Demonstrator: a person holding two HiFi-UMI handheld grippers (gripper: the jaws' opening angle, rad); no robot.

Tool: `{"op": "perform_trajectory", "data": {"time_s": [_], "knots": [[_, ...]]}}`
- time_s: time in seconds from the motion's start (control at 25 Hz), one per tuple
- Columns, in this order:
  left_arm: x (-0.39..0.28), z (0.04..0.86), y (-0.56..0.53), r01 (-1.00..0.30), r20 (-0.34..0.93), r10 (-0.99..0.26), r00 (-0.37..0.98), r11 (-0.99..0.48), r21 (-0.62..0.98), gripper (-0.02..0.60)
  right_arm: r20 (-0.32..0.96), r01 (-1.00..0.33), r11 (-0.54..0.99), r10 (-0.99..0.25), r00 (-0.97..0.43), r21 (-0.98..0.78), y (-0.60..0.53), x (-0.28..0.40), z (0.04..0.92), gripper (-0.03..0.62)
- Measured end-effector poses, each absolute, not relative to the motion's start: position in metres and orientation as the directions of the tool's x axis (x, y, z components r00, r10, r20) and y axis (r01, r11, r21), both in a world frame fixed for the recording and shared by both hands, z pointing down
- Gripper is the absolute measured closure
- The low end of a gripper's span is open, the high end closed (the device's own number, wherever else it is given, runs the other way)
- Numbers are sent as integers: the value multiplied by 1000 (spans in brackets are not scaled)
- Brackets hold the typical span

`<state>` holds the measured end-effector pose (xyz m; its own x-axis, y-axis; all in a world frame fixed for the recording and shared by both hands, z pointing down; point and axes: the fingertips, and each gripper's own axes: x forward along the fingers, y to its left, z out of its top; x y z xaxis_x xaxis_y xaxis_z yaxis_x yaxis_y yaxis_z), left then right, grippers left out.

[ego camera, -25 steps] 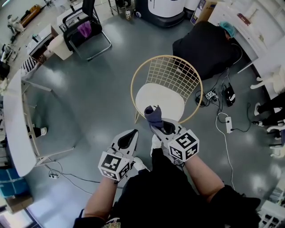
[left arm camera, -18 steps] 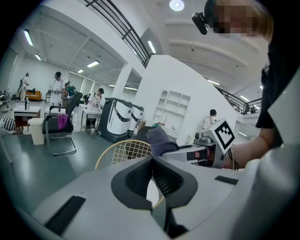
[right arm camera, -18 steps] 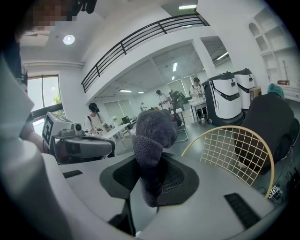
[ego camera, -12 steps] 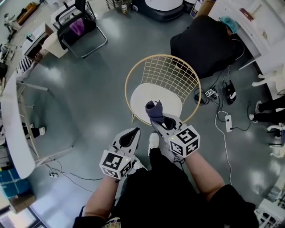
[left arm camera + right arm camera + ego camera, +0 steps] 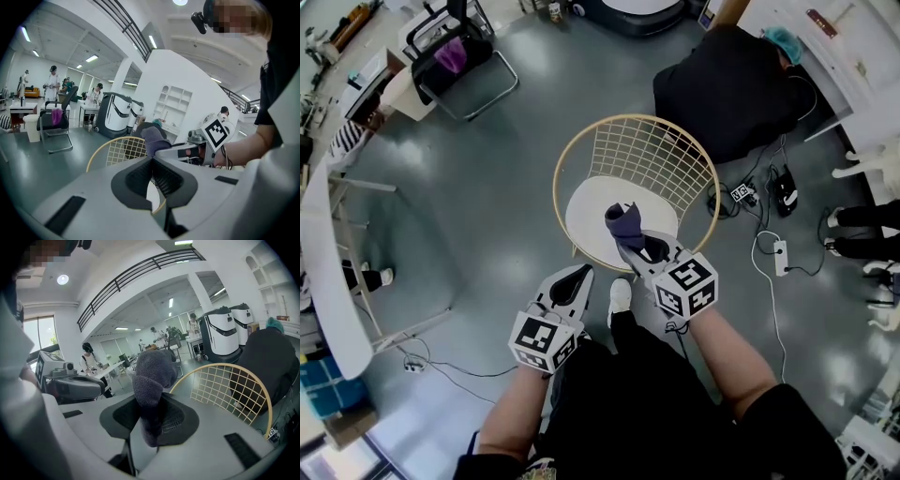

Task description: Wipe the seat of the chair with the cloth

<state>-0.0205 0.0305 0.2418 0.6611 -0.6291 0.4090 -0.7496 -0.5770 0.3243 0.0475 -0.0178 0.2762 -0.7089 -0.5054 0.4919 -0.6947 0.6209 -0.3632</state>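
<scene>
Left hand-held gripper [image 5: 567, 289]: jaws together, nothing between them. Right hand-held gripper [image 5: 643, 249]: clamped on the dark grey cloth [image 5: 623, 225], which is bunched beyond its tips. The white chair seat [image 5: 598, 212] lies just ahead and below. Recommended: lower until the cloth presses flat, then stroke evenly, clear of the wire backrest [image 5: 661, 159].

From the head, looking steeply down on the left gripper [image 5: 581, 274] and right gripper [image 5: 628, 242], both near, with the wire chair [image 5: 661, 157] just beyond. From the left gripper, close along its own jaws, facing level toward the chair's back and the right gripper. From the right gripper, likewise close and level, toward the chair. Shared by all three: chair and cloth [image 5: 623, 223].
</scene>
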Motion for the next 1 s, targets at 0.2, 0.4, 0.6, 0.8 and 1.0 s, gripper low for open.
{"op": "perform_trajectory", "data": {"time_s": [0.2, 0.4, 0.6, 0.8, 1.0], "knots": [[-13, 249, 26, -733, 411, -609, 678, -599, 322, 565, 514, -707, 611, -504, -694, -356, -29, 52, 291, 485], [-15, 263, 22, -703, 407, -578, 708, -633, 325, 565, 554, -727, 598, -499, -666, -336, -41, 43, 316, 485], [-23, 291, 23, -640, 410, -499, 763, -674, 370, 565, 594, -760, 587, -516, -617, -279, -58, 29, 346, 485], [-35, 326, 17, -551, 419, -390, 820, -734, 396, 565, 624, -802, 562, -556, -548, -204, -84, 15, 383, 485], [-40, 362, 11, -486, 414, -316, 854, -769, 415, 565, 659, -829, 537, -568, -492, -156, -105, 9, 433, 485]]}}
